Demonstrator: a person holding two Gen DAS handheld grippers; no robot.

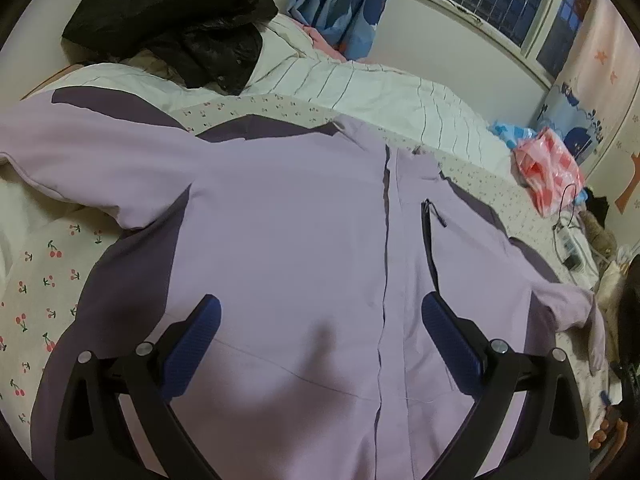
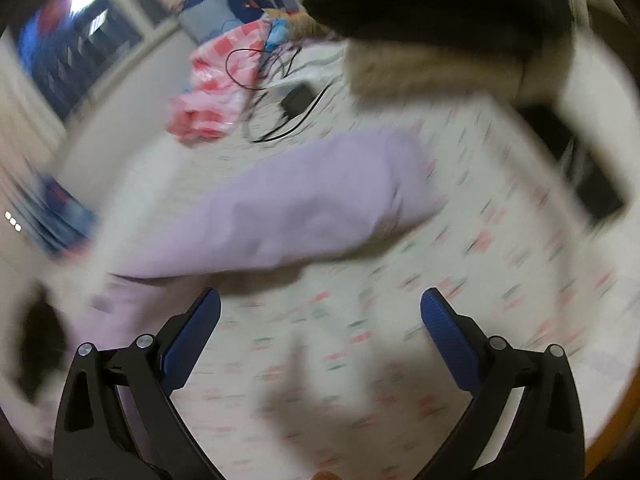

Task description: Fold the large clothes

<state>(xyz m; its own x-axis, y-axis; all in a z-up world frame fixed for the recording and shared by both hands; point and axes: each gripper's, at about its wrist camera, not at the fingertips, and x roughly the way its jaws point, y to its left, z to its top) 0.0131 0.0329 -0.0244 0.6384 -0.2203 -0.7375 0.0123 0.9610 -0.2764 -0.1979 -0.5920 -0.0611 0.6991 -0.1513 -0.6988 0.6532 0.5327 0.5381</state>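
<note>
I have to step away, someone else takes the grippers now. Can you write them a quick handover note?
Left gripper: open, empty, hovering over the jacket's front.
Right gripper: open, empty, over the cherry-print sheet near one sleeve; that view is blurred.
Lilac jacket: lies spread front up on the bed, zipped, both sleeves out to the sides.
Done: laid flat, no fold visible.
Left: fold in the sleeves, then the body.
</note>
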